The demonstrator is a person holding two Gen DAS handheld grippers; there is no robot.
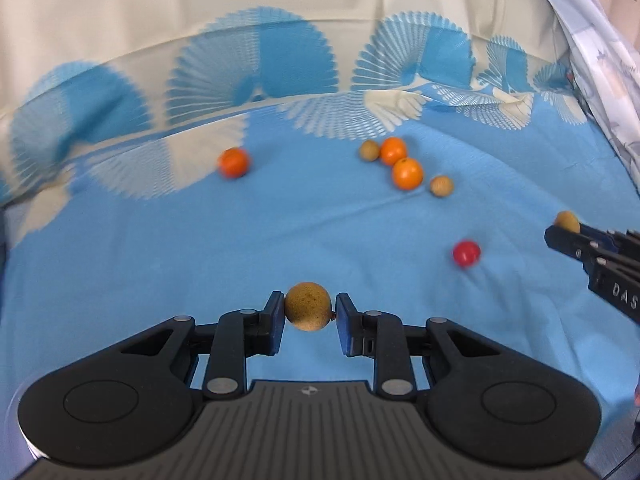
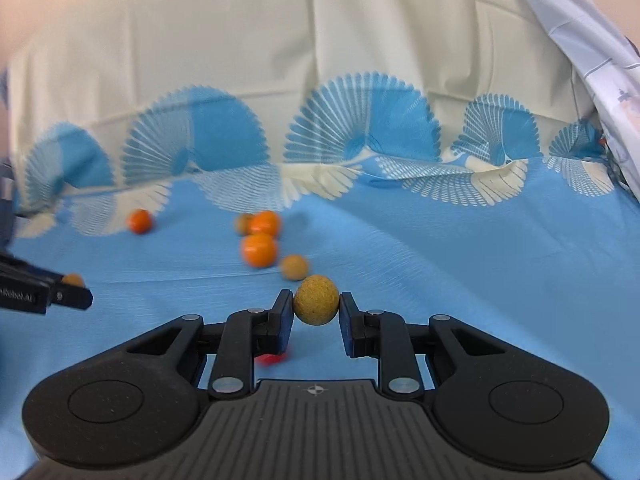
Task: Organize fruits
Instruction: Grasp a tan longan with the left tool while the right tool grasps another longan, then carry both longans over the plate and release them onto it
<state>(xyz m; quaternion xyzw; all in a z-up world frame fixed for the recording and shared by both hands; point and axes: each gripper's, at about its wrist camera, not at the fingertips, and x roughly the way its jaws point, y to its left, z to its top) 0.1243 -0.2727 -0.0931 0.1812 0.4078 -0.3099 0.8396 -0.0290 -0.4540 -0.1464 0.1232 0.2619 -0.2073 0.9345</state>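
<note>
My left gripper [image 1: 308, 312] is shut on a brown round fruit [image 1: 308, 306], held above the blue cloth [image 1: 160, 260]. My right gripper [image 2: 317, 306] is shut on a second brown fruit [image 2: 317, 300]; it also shows at the right edge of the left wrist view [image 1: 566, 224]. On the cloth lie a lone orange [image 1: 233, 162], two oranges [image 1: 393, 150] [image 1: 407, 173] with a brown fruit [image 1: 369, 149] beside them, another brown fruit [image 1: 441, 186], and a red fruit [image 1: 466, 253]. The red fruit is mostly hidden under the right gripper's left finger [image 2: 272, 358].
The cloth runs up a cream backdrop [image 1: 280, 8] behind the fruits, with blue fan patterns along the fold. A pale patterned fabric [image 1: 600, 60] hangs at the far right. The left gripper shows at the left edge of the right wrist view [image 2: 68, 286].
</note>
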